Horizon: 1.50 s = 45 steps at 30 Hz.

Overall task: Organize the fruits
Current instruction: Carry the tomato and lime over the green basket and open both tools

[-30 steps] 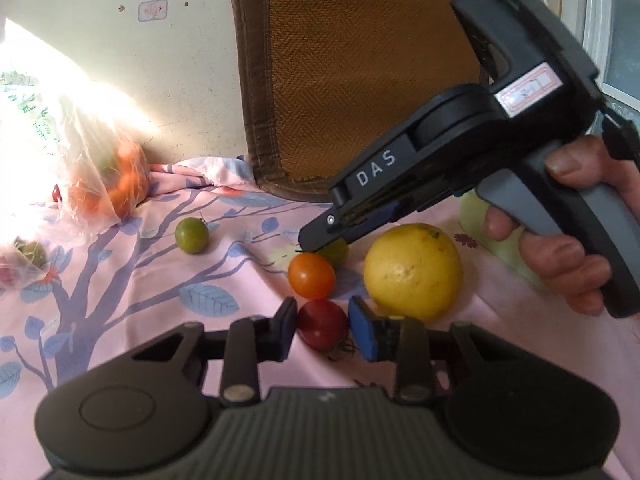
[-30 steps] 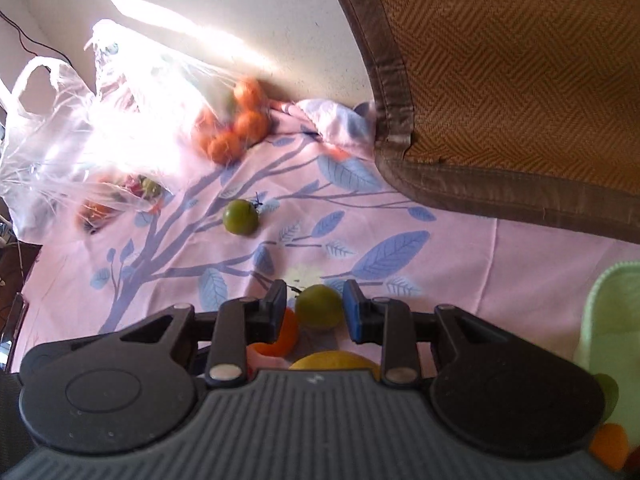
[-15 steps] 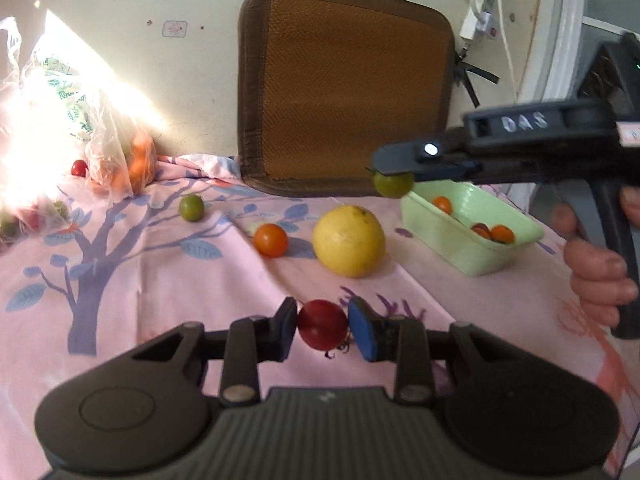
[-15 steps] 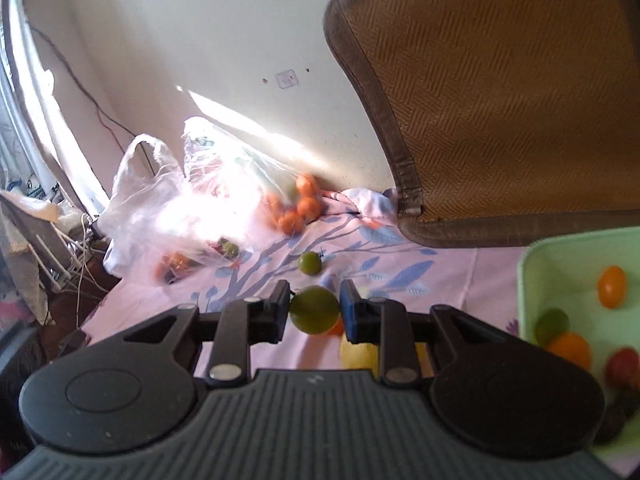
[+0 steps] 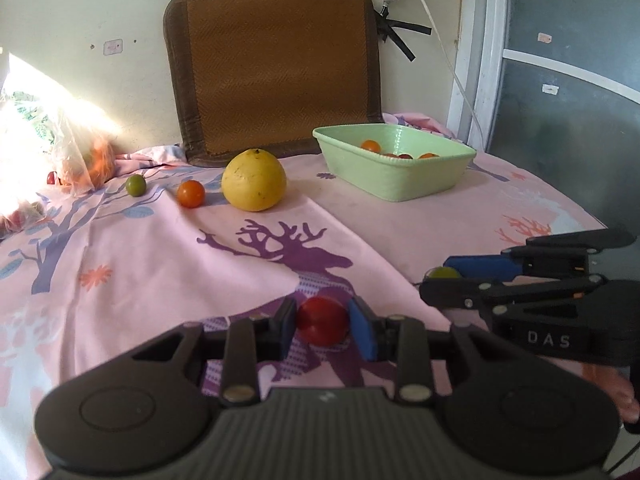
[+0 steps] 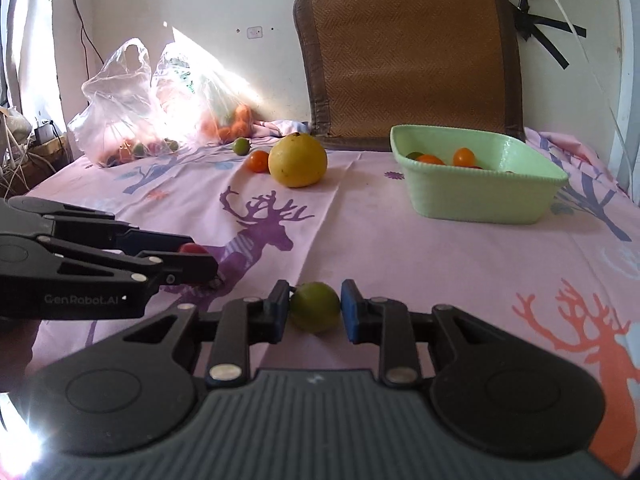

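Pink cloth (image 5: pixel 168 264) printed with deer and trees covers the table ahead of me. My left gripper (image 5: pixel 323 322) pinches a red tomato (image 5: pixel 322 320). Just to its right, my right gripper (image 6: pixel 314 307) clamps a green fruit (image 6: pixel 315 307), its jaws having just eased apart a touch. Far ahead of both sit a green basin (image 5: pixel 394 178) holding small tomatoes, a yellow citrus (image 5: pixel 254 180), an orange tomato (image 5: pixel 191 194) and another green one (image 5: pixel 136 185).

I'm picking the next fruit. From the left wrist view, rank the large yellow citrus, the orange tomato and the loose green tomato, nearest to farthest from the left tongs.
1. Large yellow citrus: centre of the cloth, left of the green basin.
2. Orange tomato: just left of the citrus.
3. Green tomato: farthest left, near the plastic bag.
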Tool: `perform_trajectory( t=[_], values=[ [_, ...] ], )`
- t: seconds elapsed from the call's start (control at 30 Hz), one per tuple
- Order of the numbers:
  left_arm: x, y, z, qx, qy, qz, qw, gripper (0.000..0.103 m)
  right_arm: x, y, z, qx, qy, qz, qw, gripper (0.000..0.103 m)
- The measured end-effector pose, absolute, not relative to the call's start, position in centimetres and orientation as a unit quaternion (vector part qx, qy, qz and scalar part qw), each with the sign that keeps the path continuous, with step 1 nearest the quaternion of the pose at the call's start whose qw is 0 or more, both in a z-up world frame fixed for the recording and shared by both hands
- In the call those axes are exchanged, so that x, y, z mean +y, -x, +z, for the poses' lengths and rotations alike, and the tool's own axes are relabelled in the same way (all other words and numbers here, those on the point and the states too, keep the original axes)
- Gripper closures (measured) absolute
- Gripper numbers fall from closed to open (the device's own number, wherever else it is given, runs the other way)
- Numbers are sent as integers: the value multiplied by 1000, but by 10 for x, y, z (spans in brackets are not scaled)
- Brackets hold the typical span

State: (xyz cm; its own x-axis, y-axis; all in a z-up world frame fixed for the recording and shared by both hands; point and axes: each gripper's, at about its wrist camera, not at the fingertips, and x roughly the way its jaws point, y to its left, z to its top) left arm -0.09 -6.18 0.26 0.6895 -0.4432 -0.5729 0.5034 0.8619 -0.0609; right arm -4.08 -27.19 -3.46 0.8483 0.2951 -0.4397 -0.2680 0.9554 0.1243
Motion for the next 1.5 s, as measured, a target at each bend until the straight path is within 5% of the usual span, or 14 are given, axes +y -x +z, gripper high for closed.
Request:
perform_trajectory(
  t=[0.33,0.4,0.67,1.1,1.5],
  values=[
    [-65,6,-2,300,-70,-242,920,69,-270,53,-45,227,-19,148,962,71],
    [-65,6,-4,300,-71,-246,919,76,-271,54,-46,226,-19,148,963,71],
    [-75,0,7,297,-70,-278,911,76,-281,59,-42,201,-29,137,969,73],
    [-164,-125,75,291,-20,-329,898,76,-378,-18,13,126,-97,56,986,72],
    [-218,-215,33,374,15,-324,869,72,-388,-77,-14,171,-110,43,978,70]
  ],
)
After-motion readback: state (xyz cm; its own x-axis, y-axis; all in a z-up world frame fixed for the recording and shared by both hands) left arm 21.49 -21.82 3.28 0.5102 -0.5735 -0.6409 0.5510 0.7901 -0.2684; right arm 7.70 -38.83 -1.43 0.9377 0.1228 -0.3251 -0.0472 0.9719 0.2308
